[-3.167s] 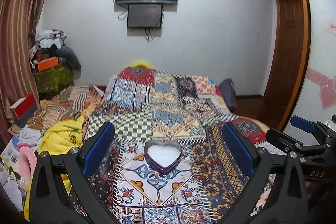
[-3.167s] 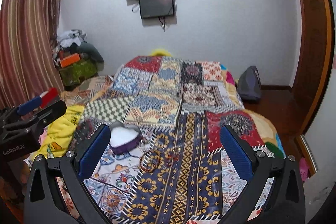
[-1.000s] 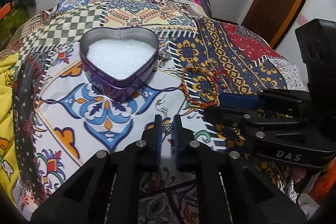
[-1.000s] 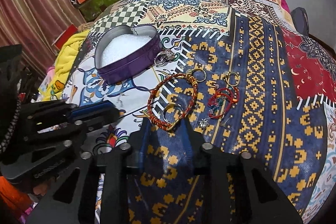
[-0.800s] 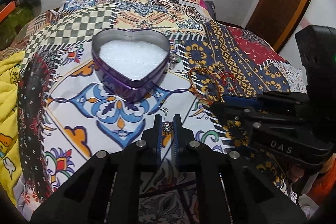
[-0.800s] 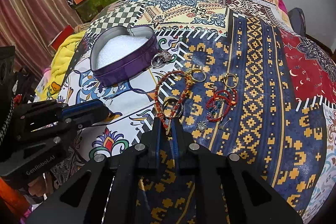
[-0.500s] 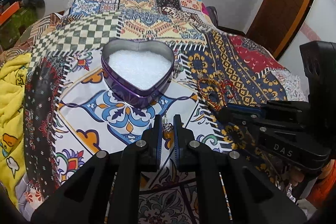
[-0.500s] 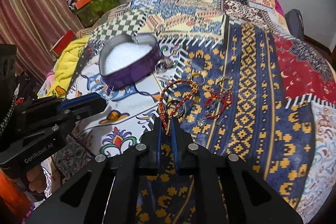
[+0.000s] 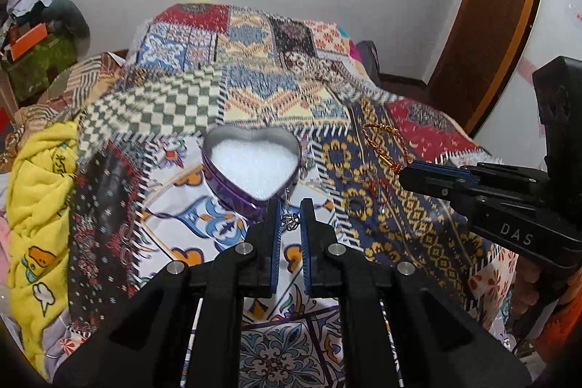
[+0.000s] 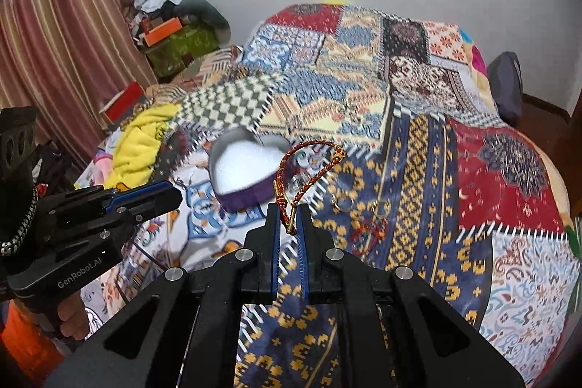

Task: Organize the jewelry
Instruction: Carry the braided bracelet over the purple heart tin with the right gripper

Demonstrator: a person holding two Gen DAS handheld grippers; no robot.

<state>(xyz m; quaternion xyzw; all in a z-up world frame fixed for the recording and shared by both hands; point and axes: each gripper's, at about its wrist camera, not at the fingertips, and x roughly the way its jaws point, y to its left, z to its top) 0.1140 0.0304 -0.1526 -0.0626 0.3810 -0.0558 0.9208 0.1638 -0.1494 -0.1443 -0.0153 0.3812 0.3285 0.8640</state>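
A purple heart-shaped tin (image 9: 251,170) with white padding sits on the patchwork bedspread; it also shows in the right wrist view (image 10: 243,170). My left gripper (image 9: 290,222) is shut on a small silver earring (image 9: 291,222), held above the bed just in front of the tin. My right gripper (image 10: 289,219) is shut on a red and gold braided bracelet (image 10: 305,166), lifted off the bed to the right of the tin; the bracelet also shows in the left wrist view (image 9: 382,144). A red beaded bracelet (image 10: 369,231) and gold hoop earrings (image 10: 380,206) lie on the navy patch.
A yellow blanket (image 9: 36,206) lies bunched at the bed's left edge. A red box (image 10: 122,102) and piled clutter (image 10: 171,35) stand by the curtain. A dark bag (image 10: 505,90) sits beside the bed at the right. A wooden door frame (image 9: 502,17) stands to the right.
Both grippers closed from wide open, the left on the silver earring, the right on the braided bracelet. Both have since risen off the bedspread with their pieces.
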